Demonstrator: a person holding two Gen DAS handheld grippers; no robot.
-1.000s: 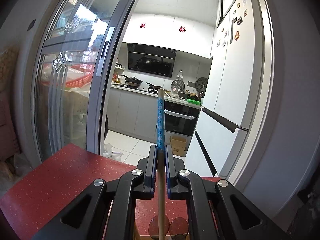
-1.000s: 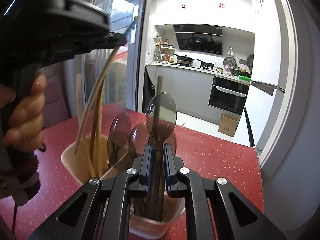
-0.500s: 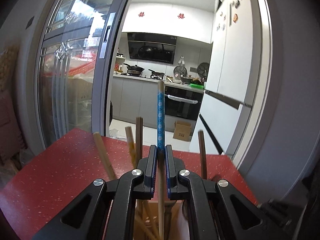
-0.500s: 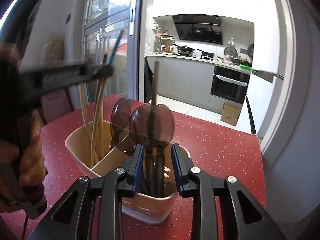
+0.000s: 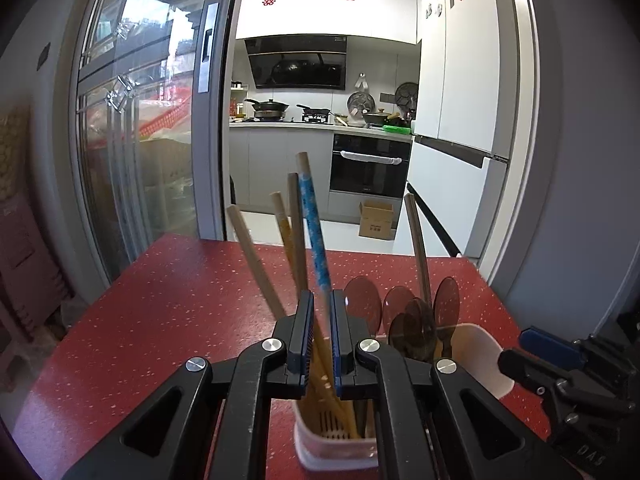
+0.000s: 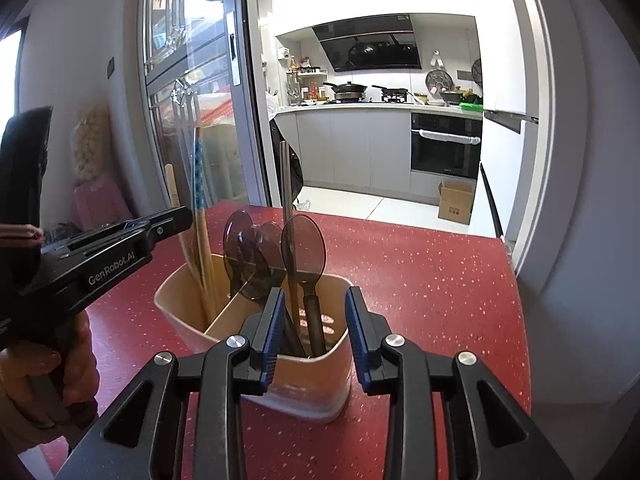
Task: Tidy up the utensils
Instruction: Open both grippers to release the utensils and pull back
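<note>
Now my left gripper [image 5: 322, 312] clamps the blue-patterned chopstick [image 5: 314, 232], lowering it among the other chopsticks [image 6: 198, 240] in the holder's [image 6: 256, 376] left compartment. My right gripper [image 6: 314, 320], jaws just opening, has released the spoon [image 6: 303, 252] in the right compartment.

Around the utensil holder [image 6: 280, 376] we see bare red tabletop [image 6: 420, 280] to its right and beyond; chopsticks [image 5: 256, 256] and spoons [image 6: 302, 248] crowd its top, the left gripper [image 6: 176, 218] blocks its left.
</note>
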